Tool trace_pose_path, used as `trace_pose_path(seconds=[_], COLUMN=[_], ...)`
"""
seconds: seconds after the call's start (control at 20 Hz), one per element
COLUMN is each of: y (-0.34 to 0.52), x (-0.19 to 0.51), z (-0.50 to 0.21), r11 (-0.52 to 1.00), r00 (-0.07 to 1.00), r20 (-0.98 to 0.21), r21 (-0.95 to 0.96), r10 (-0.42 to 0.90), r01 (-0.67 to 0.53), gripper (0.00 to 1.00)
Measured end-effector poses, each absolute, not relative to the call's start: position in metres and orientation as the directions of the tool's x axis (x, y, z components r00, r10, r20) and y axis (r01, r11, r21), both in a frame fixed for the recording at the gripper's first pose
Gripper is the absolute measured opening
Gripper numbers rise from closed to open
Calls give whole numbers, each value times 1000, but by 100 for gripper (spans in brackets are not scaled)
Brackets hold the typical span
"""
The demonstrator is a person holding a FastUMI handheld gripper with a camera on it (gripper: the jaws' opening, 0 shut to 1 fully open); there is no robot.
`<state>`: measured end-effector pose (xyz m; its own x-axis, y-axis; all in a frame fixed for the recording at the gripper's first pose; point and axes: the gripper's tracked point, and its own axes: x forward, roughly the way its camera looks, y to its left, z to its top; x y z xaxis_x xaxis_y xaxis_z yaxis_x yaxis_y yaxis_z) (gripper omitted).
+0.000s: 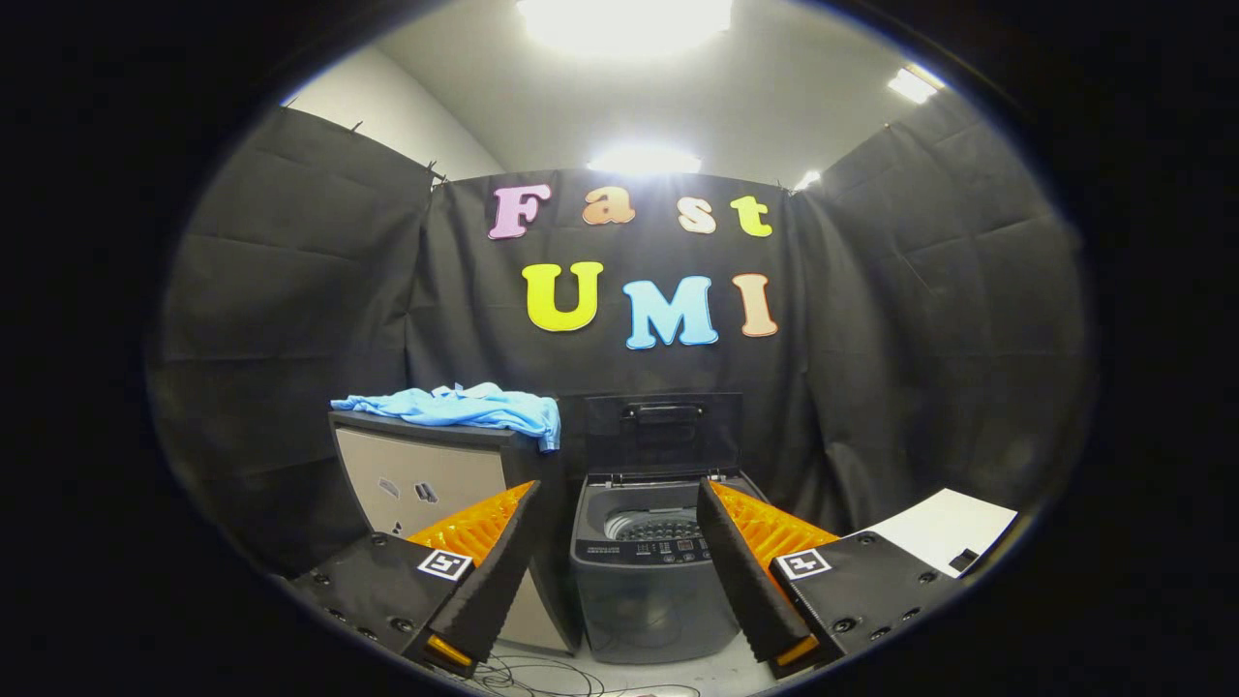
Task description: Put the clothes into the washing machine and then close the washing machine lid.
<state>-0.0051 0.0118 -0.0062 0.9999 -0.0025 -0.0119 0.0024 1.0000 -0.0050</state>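
A small grey top-loading washing machine (649, 571) stands on the floor ahead, seen between my two fingers. Its dark lid (664, 431) is raised upright at the back, and the drum (658, 528) shows inside. A light blue garment (465, 407) lies crumpled on top of a cabinet (436, 484) just left of the machine, beyond my left finger. My gripper (615, 499) is open, fingers spread wide with nothing between them, well short of both the clothes and the machine.
A white board or tabletop (944, 528) sits low at the right, past my right finger. Thin cables (542, 678) trail on the pale floor in front of the machine. Black cloth walls close in the booth on three sides.
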Motion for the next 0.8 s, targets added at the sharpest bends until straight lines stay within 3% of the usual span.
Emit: trace_pose_path(seconds=[0.8], y=[35], x=[1], z=[3], r11=[1000], r00=[1000], r20=[-7], r21=[-22], r10=[0], r01=[0], gripper=[98])
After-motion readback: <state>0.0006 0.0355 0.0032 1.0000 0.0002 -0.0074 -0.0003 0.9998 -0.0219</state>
